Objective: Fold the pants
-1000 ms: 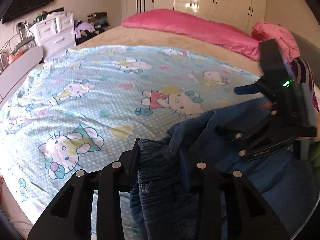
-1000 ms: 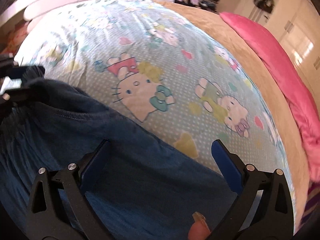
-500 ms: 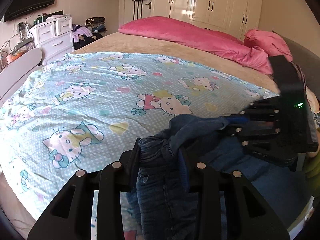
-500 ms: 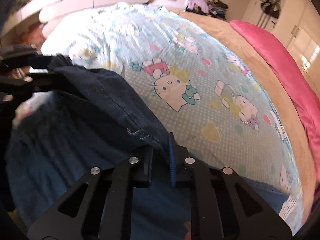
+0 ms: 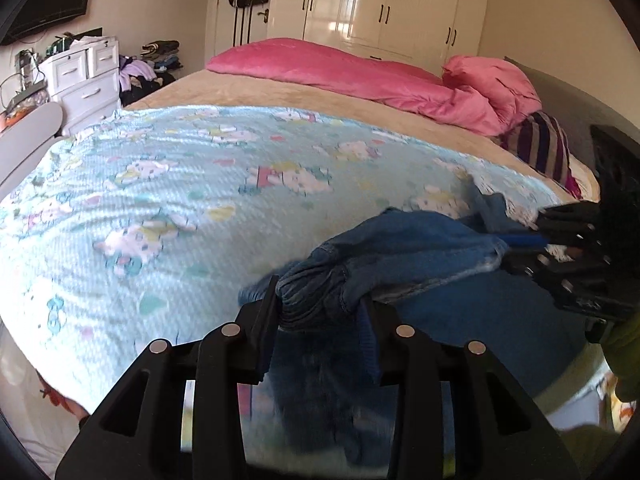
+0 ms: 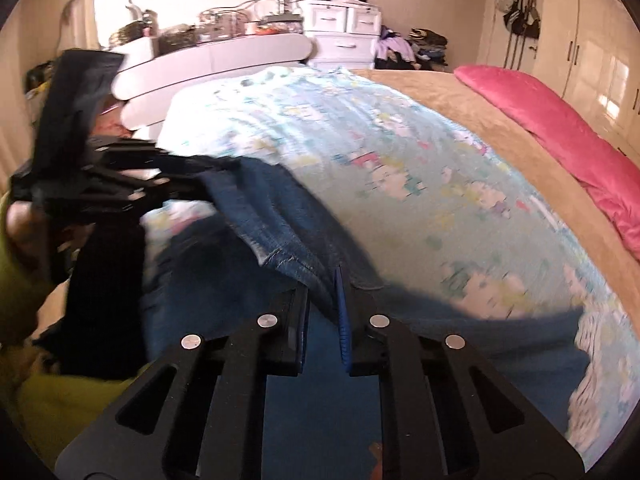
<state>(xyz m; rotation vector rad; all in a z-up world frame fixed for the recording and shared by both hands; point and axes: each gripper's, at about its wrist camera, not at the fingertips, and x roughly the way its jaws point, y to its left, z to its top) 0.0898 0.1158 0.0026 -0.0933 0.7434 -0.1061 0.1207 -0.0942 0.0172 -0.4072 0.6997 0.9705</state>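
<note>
Over on the left, the left gripper reaches forward low over the near edge of the bed, its two black fingers pinched in on a thick bunched wad of the jeans, which fills the gap between them. The fabric there is crumpled into dark folds with a stitched seam showing, and more denim hangs down below the fingers, blurred.

From that wad a band of blue denim stretches across to the right gripper, which comes in from the side with its fingers nearly closed on a thin hemmed edge of the cloth, blue pads pressed against it. In the left wrist view this gripper sits at the far right, level with the cloth. The jeans are one pair, lifted between the two grippers at the near side of the bed, the rest spread flat and dark blue beneath them on the Hello Kitty blanket.

Beyond lie a tan bedspread, one pink duvet and one striped pillow at the right.
</note>
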